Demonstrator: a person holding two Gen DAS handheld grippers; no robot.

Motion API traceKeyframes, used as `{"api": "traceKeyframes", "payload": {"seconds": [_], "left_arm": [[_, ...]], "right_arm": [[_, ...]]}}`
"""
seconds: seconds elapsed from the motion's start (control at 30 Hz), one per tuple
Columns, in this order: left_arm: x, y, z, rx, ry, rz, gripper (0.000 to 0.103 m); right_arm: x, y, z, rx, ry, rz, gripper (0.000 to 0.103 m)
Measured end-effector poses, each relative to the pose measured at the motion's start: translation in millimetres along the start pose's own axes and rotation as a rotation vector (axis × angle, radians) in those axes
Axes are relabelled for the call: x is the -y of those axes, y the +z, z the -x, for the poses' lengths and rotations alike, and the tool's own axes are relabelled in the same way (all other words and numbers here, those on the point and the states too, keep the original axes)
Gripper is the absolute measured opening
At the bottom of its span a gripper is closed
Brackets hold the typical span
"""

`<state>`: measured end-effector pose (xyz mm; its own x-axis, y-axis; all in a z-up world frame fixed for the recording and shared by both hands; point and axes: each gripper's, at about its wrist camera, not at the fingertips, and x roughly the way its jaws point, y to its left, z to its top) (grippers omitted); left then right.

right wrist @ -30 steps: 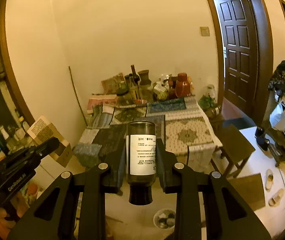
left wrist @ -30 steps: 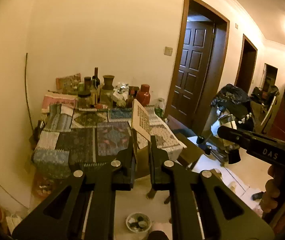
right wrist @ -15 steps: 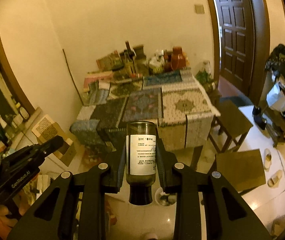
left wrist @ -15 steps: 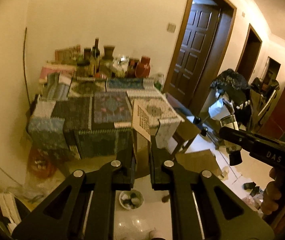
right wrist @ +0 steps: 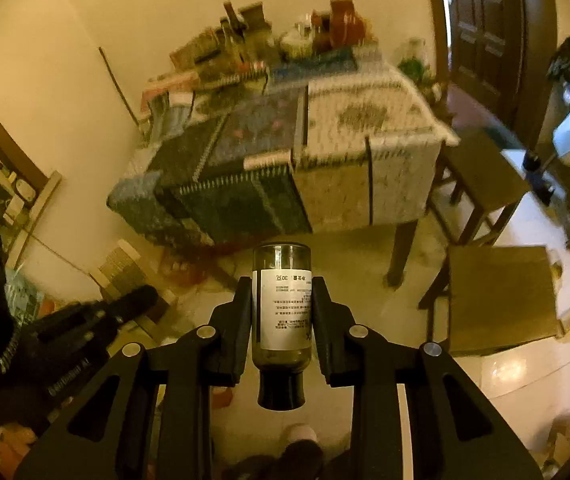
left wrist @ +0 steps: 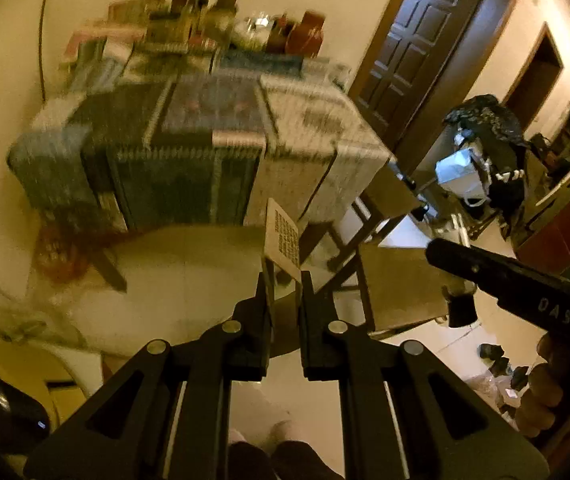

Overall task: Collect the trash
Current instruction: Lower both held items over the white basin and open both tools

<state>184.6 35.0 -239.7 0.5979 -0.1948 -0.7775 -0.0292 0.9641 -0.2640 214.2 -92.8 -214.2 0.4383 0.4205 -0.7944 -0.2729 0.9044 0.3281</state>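
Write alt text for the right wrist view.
The right tool grips a small dark glass bottle with a white label, cap toward the camera. Beyond it stands a table under patchwork cloth, cluttered at the wall end, with wooden stools beside it.

- table [right wrist: 325,184] sits against the back wall, jars and bottles [right wrist: 285,36] crowded along its far edge
- door [right wrist: 481,40] is off to the table's right
- two stools [right wrist: 497,300] on the floor right of the table, one behind the other
- bottle [right wrist: 282,308] between the right gripper's [right wrist: 282,292] fingers, neck pointing back at the camera
- card [left wrist: 283,240] wedged in the left gripper [left wrist: 284,280]
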Motion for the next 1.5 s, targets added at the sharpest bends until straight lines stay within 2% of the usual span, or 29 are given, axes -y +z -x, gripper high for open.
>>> {"api": "traceKeyframes", "payload": {"seconds": [0.17, 0.3, 0.33, 0.43, 0.6, 0.9, 0.97, 1.03, 1.07, 1.1, 1.3, 1.5], "left_arm": [[-13, -24, -49, -0.075, 0.038, 0.067, 0.011], [-28, -41, -81, -0.123, 0.072, 0.112, 0.01], [-32, -44, -90, -0.139, 0.072, 0.126, 0.01], [-38, -49, -114, -0.167, 0.074, 0.144, 0.011], [-37, -43, -151, -0.198, 0.062, 0.153, 0.011], [-23, -29, -212, -0.252, 0.027, 0.152, 0.011], [-23, -31, -233, -0.287, 0.01, 0.168, 0.012], [-23, -34, -252, -0.32, 0.009, 0.165, 0.019], [-24, -36, -261, -0.345, 0.024, 0.162, 0.033], [-25, -38, -269, -0.376, 0.043, 0.167, 0.041], [-30, -42, -272, -0.401, 0.07, 0.195, 0.042], [-24, -31, -225, -0.334, 0.122, 0.177, 0.042]], "right_arm": [[10, -5, -45, -0.071, 0.031, 0.048, 0.026], [21, -3, -89, -0.153, 0.09, 0.043, 0.027], [25, -4, -100, -0.178, 0.098, 0.035, 0.031], [37, -6, -119, -0.211, 0.083, 0.015, 0.051], [64, -7, -130, -0.243, 0.05, -0.027, 0.051], [99, 1, -115, -0.218, -0.009, -0.042, 0.051], [105, 2, -115, -0.212, -0.015, -0.045, 0.051], [110, 1, -116, -0.21, -0.021, -0.051, 0.051], [112, 1, -118, -0.212, -0.023, -0.056, 0.051], [114, 2, -119, -0.215, -0.023, -0.059, 0.051], [117, 3, -113, -0.218, -0.013, -0.054, 0.051], [105, 9, -88, -0.196, 0.009, -0.016, 0.051]]}}
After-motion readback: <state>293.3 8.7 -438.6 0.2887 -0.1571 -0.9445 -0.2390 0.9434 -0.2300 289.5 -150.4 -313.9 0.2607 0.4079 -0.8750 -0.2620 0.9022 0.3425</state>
